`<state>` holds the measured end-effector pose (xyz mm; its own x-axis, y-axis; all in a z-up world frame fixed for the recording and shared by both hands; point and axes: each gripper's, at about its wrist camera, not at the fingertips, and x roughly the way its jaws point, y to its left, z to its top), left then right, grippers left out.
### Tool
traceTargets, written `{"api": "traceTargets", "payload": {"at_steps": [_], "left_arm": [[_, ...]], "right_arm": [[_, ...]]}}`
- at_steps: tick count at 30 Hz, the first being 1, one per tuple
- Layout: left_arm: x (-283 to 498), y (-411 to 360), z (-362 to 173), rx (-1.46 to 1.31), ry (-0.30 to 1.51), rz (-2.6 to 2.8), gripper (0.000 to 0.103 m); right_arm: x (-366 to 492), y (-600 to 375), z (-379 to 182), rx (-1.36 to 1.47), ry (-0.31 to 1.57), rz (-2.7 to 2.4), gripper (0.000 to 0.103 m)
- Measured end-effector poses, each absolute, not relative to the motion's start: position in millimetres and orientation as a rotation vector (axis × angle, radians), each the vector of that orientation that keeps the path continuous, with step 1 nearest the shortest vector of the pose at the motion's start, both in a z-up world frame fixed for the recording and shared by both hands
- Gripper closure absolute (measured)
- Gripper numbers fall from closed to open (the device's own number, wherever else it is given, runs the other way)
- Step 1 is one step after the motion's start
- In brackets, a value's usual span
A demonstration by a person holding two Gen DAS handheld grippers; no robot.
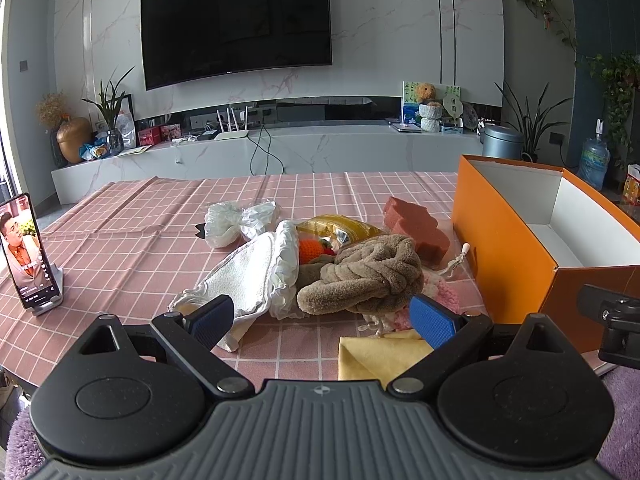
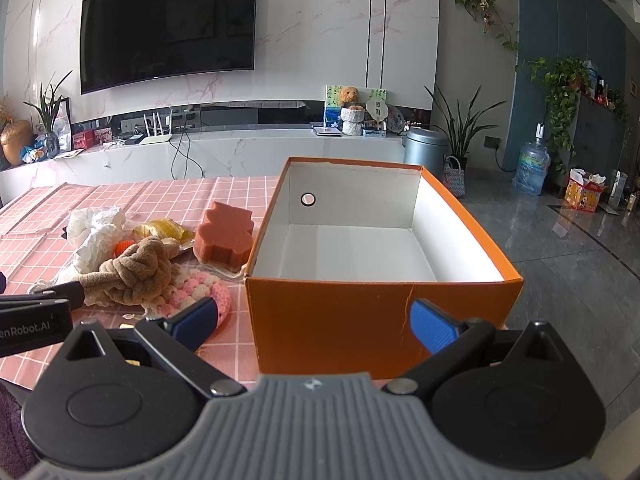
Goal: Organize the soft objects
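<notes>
A heap of soft things lies on the pink checked tablecloth (image 1: 132, 220). In it are a knotted brown plush (image 1: 368, 276), a white frilled cloth (image 1: 256, 276), a crumpled white bag (image 1: 236, 222), a pink sponge (image 1: 416, 228), an orange knitted piece (image 1: 310, 250), a yellow packet (image 1: 340, 230) and a pink crochet mat (image 2: 204, 286). A yellow cloth (image 1: 372, 356) lies nearest. My left gripper (image 1: 322, 322) is open just in front of the heap, holding nothing. My right gripper (image 2: 314, 322) is open in front of the empty orange box (image 2: 328, 320).
A phone on a stand (image 1: 26, 250) plays video at the table's left edge. Beyond the table are a marble TV bench (image 1: 280, 152) and a wall TV (image 1: 236, 20). Right of the box lie grey floor tiles (image 2: 580, 264), plants and a water bottle (image 2: 532, 168).
</notes>
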<state>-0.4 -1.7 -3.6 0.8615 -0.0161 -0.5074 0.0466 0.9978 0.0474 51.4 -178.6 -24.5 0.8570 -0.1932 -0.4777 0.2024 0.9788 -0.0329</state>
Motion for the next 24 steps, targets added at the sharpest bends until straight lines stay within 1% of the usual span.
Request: {"api": "traceTargets", "payload": {"at_steps": [24], "left_arm": [[-0.9,-8.0,-7.8,0.065,0.547,-0.067,0.000]], "right_arm": [[56.0,-177.8,-26.5,0.024,0.525,-0.210,0.002]]}}
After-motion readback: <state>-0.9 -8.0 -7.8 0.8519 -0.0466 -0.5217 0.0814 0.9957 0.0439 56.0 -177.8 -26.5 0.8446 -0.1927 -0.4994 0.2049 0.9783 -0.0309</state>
